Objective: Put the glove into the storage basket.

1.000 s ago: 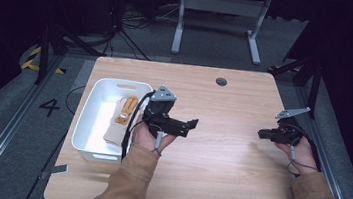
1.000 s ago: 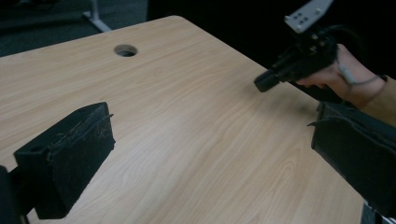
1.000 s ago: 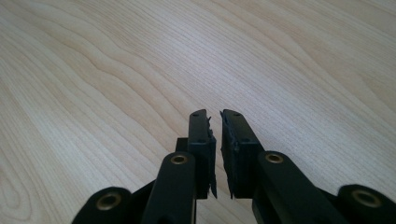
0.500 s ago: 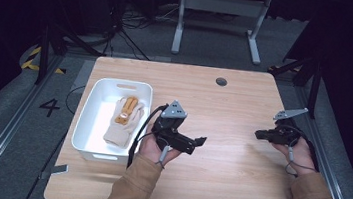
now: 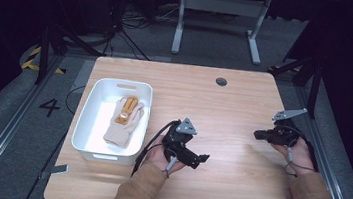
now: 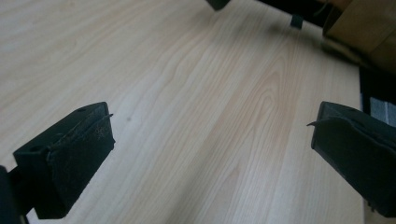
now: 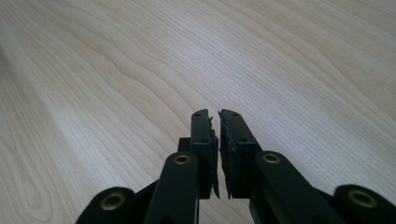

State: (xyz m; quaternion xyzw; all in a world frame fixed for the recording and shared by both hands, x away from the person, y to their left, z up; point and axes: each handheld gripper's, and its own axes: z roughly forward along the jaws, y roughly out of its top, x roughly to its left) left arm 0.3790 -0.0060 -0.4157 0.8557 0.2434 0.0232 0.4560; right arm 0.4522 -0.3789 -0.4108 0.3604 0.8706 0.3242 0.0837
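Left of the left gripper (image 5: 197, 159), glove (image 5: 124, 121) in white bin (image 5: 94, 101), fingers spread, right gripper (image 5: 260, 135) fingers pressed together.

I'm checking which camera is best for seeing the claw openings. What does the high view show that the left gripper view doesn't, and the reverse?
High view alone: the white rectangular plastic bin at the table's left, holding a beige knitted glove with an orange patch, plus both forearms and the right claw.

Left gripper view alone: a close look at the left claw, its two black jaws wide apart with nothing between them.

Both: the light wooden table with bare wood under the left claw.
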